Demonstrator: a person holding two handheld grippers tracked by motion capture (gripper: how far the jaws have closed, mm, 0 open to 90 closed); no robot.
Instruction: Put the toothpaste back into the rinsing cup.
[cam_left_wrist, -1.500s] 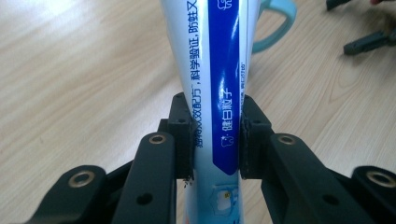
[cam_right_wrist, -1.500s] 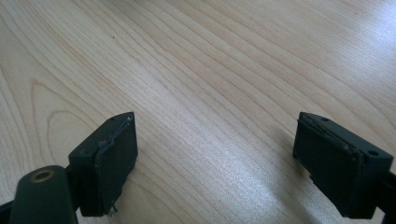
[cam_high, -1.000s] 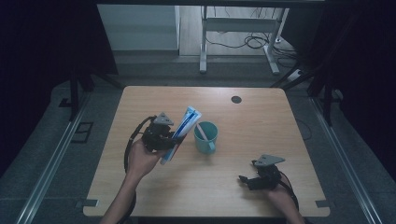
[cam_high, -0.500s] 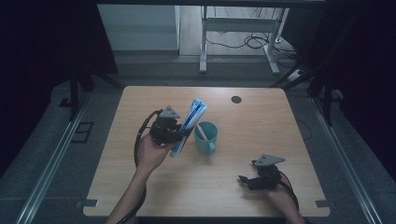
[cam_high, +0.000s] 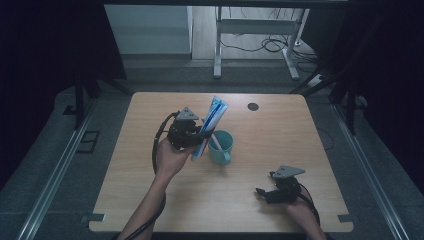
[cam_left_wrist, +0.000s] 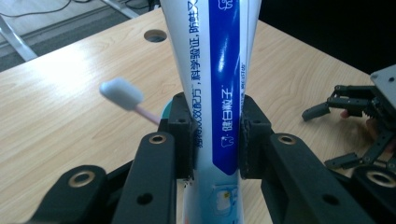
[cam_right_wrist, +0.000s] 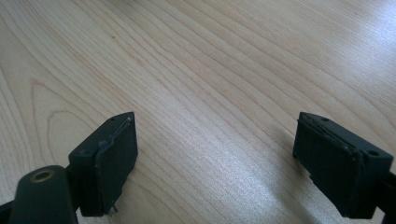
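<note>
A blue-and-white toothpaste tube stands nearly upright in the air, and my left gripper is shut on its lower part. In the left gripper view both pads press the tube from either side, so my left gripper holds it firmly. Just right of the tube a teal cup stands on the table with a toothbrush leaning in it. The toothbrush's pale head shows behind the jaws. My right gripper rests open near the front right of the table with bare wood between its jaws.
The wooden table has a round cable hole at the back. Dark floor and rails flank it, and a metal frame stands beyond the far edge. The right gripper shows far off in the left gripper view.
My left gripper has carried the tube to the right and away from the person, up beside the cup. The right gripper has stayed where it was.
</note>
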